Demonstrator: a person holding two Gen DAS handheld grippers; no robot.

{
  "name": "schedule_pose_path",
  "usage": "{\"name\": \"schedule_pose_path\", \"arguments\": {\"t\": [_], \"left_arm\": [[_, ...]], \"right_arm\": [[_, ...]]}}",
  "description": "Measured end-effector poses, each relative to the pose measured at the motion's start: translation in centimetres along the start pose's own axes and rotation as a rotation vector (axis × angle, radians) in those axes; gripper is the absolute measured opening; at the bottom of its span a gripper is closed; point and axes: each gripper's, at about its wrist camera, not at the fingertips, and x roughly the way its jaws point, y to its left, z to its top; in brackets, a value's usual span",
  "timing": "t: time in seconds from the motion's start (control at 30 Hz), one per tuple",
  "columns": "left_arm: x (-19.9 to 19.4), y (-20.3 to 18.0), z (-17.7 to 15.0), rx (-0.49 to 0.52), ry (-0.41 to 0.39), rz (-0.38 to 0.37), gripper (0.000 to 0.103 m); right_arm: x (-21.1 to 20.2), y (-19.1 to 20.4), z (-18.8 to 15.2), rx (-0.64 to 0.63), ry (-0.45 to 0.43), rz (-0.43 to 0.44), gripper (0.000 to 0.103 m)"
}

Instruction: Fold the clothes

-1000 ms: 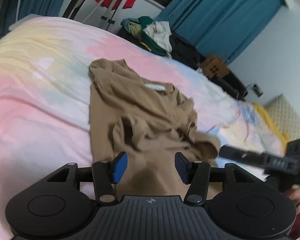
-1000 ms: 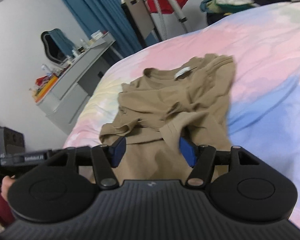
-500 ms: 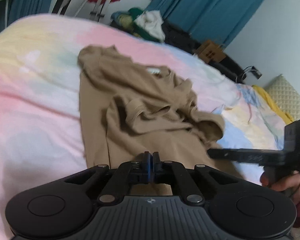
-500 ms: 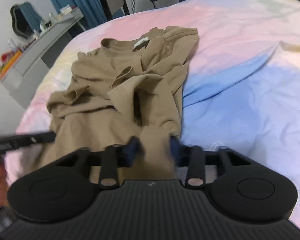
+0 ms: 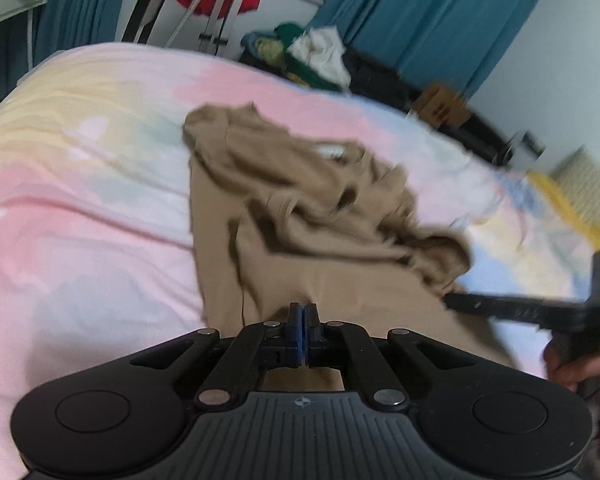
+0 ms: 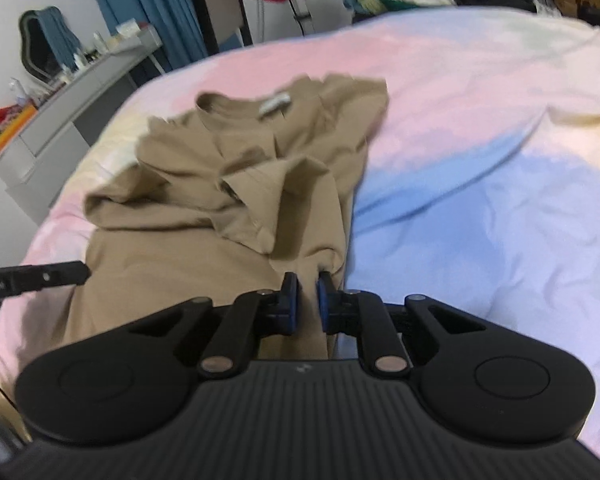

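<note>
Hem-gripping is the step in hand: both tools are down at the near edge of the bed [image 5: 80,240], each at a bottom corner of the tan T-shirt [image 5: 300,216], which lies crumpled across the middle of the pastel bedspread with its collar and white label toward the far edge.

On the left, the left gripper [image 5: 301,320] has its jaws fully together, the blue pads meeting with no gap. Its tips sit right at the shirt's near hem, and the pinch looks to be on a thin layer of that hem, though the cloth between the pads is hidden, so I cannot say for certain that it has caught.

Through the middle, the shirt is far from flat: one sleeve is flopped inward over the chest, and folds bunch up below the collar.

On the right, the right gripper [image 6: 307,294] has just been closing its jaws; they stand nearly together with a narrow gap, and a ridge of tan fabric from the shirt's hem corner runs between the pads, which seem to press on it. In the left view that tool's black arm reaches in from the right toward the same hem.

Judging by this, the fold itself is not yet begun. The next move calls for lifting both corners together, keeping the hem taut between the two tools, and shaking or dragging the shirt so the flopped sleeve and bunching spread out before any fold is laid.
</note>
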Motion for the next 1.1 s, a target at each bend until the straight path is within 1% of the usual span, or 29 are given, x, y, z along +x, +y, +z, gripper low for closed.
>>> {"name": "schedule_pose_path", "arguments": {"t": [0.1,0.17,0.2,0.23,0.27,0.33,0.37,0.43,0.47,0.5,0.53,0.57,0.6,0.63,0.67,0.73,0.83,0.93,0.97,1.03,1.1], "left_arm": [[0.9,0.3,-0.4,-0.001,0.016,0.009,0.001],[0.6,0.5,-0.4,-0.025,0.014,0.01,0.004],[0.2,0.5,-0.2,-0.045,0.009,0.013,0.009],[-0.3,0.4,-0.1,-0.063,0.002,0.014,0.018],[-1.0,0.2,-0.1,-0.077,-0.01,0.012,0.022],[-2.6,-0.1,-0.3,-0.107,-0.042,0.002,0.042],[-3.4,-0.2,-0.7,-0.136,-0.057,-0.015,0.046],[-4.6,-0.4,-1.7,-0.214,-0.053,-0.057,0.055],[-5.0,-0.3,-2.3,-0.273,-0.039,-0.087,0.058],[-5.3,-0.1,-2.9,-0.34,-0.023,-0.125,0.065],[-5.4,0.2,-3.7,-0.421,-0.002,-0.183,0.069],[-5.4,0.5,-4.5,-0.509,0.021,-0.256,0.07],[-5.4,0.7,-5.3,-0.576,0.036,-0.306,0.071],[-5.3,0.8,-5.9,-0.617,0.046,-0.325,0.075],[-5.3,0.7,-6.5,-0.649,0.055,-0.333,0.077],[-4.6,0.4,-7.3,-0.682,0.091,-0.328,0.08],[-3.2,0.2,-8.3,-0.736,0.153,-0.306,0.08],[-1.1,0.6,-9.5,-0.8,0.19,-0.279,0.08],[-0.6,0.8,-9.7,-0.815,0.189,-0.279,0.08],[0.2,1.2,-10.0,-0.852,0.165,-0.29,0.08],[0.3,1.9,-10.1,-0.914,0.112,-0.313,0.08]], "right_arm": [[0.5,0.0,0.0,0.002,0.013,0.0,0.015],[0.5,-0.2,0.1,0.019,0.011,0.01,0.015],[0.6,-0.4,0.2,0.03,0.011,0.021,0.016],[0.6,-0.6,0.3,0.042,0.011,0.032,0.016],[0.3,-0.7,0.4,0.063,0.015,0.036,0.016],[-0.4,-0.9,0.6,0.106,0.023,0.041,0.016],[-1.1,-0.6,0.9,0.105,0.017,0.047,0.018],[-2.9,-0.1,1.2,0.11,-0.009,0.045,0.02],[-3.7,0.0,1.2,0.126,-0.021,0.049,0.024],[-4.6,0.2,1.1,0.152,-0.026,0.063,0.032],[-5.2,0.3,0.9,0.178,-0.023,0.083,0.037],[-5.9,0.3,0.5,0.216,-0.017,0.114,0.046],[-6.6,0.3,0.1,0.257,-0.011,0.144,0.055],[-7.1,0.3,-0.5,0.303,-0.003,0.173,0.059],[-7.5,0.3,-1.2,0.351,0.009,0.202,0.065],[-8.1,0.3,-2.6,0.448,0.037,0.26,0.066],[-8.0,0.4,-4.8,0.575,0.086,0.352,0.066],[-6.6,0.9,-6.9,0.658,0.167,0.381,0.066],[-6.0,1.0,-7.5,0.688,0.196,0.386,0.066],[-4.5,0.3,-8.3,0.758,0.208,0.368,0.066],[-3.0,-0.5,-9.0,0.829,0.218,0.349,0.066]]}}
